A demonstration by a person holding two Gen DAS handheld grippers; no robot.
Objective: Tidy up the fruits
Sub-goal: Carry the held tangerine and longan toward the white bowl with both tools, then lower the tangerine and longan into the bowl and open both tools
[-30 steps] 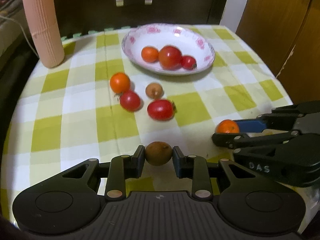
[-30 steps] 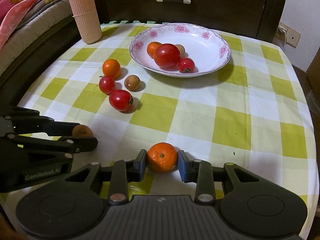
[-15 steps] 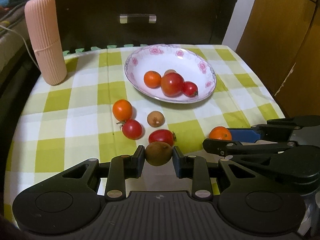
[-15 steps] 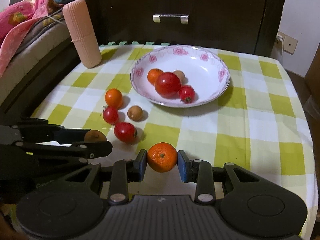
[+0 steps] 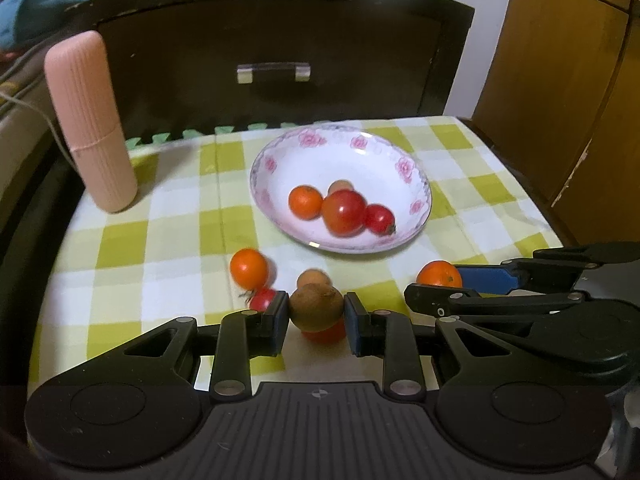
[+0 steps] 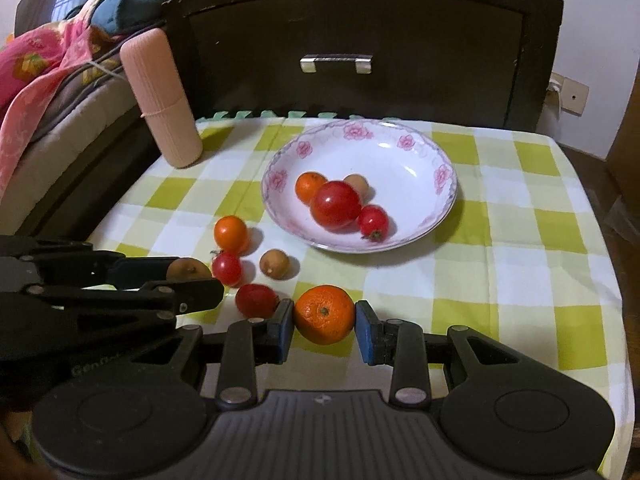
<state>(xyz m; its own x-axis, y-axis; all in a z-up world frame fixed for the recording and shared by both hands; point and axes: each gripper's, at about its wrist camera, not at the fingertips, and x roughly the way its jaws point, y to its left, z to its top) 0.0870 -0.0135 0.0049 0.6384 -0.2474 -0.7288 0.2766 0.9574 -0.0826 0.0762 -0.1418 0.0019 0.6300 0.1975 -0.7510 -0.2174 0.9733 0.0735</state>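
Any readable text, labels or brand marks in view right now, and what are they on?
"Gen..." then blurred embossed letters: on the side of the left gripper as seen by the right wrist camera; the rest is too dark to read.
Right gripper: no lettering legible on its side.
Flowered bowl, pink ribbed case, checked tablecloth: no text.

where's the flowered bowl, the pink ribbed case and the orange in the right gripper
flowered bowl [image 6: 404,142]: right wrist view, bare far rim
pink ribbed case [image 6: 162,100]: right wrist view, mid body
orange [image 6: 325,314]: right wrist view, front face
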